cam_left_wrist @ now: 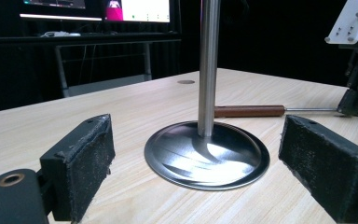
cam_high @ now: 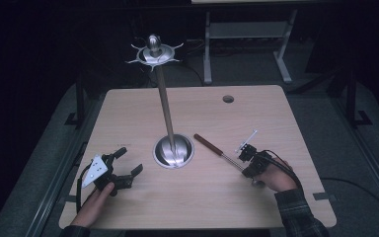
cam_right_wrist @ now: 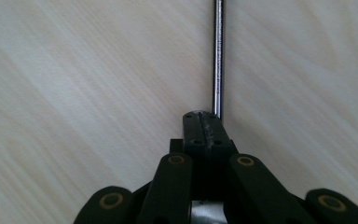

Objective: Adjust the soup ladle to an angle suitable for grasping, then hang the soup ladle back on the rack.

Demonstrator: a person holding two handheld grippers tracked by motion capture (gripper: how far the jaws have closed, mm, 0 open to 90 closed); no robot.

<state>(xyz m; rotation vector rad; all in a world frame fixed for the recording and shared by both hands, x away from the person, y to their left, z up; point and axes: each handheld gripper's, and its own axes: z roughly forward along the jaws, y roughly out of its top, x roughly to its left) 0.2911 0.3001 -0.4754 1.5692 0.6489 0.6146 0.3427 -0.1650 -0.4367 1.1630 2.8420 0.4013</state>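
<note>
While the right gripper [cam_high: 248, 160] is clenched on the metal shaft of a utensil [cam_high: 217, 149] w/ brown wooden handle, this tool lies flat on the bench [cam_high: 276, 123], just right of the stand base [cam_high: 173, 151]. Its long axis runs diagonal, from the gripper up-left to the handle end, which points toward the stand's pole [cam_high: 165, 98]. In the right gripper view the jaws are closed together and the shaft [cam_right_wrist: 218, 56] goes straight ahead from them. So the right hand is the nearer one, already grasping. The left gripper [cam_high: 126, 165] is wide open, holds nothing, and rests on the bench left of the base, approx. facing it; it touches nothing.
</note>
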